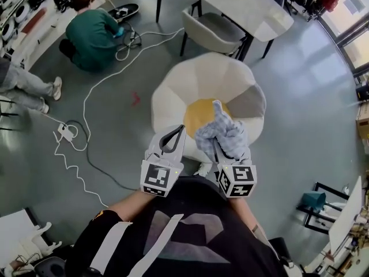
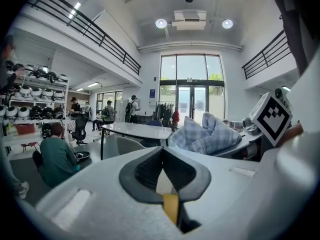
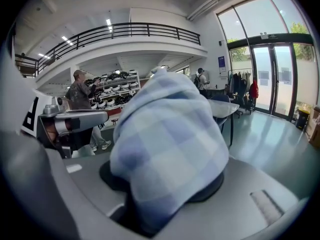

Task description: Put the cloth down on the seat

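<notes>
A blue-and-white checked cloth [image 1: 222, 133] stands bunched up in my right gripper [image 1: 217, 143], which is shut on it. Both hang over the near edge of the seat [image 1: 190, 79], a round white pouf with a yellow centre [image 1: 199, 113] and one grey panel. In the right gripper view the cloth [image 3: 167, 144] fills the space between the jaws and hides them. My left gripper [image 1: 181, 130] is beside it on the left, shut and holding nothing, with its tips over the pouf's near rim. From the left gripper view the cloth [image 2: 205, 133] shows at the right.
A person in green [image 1: 92, 33] crouches on the floor at the far left. A white cable [image 1: 86, 105] and power strip [image 1: 66, 133] lie left of the pouf. Behind the pouf stand a beige chair [image 1: 213, 32] and a white table [image 1: 245, 4].
</notes>
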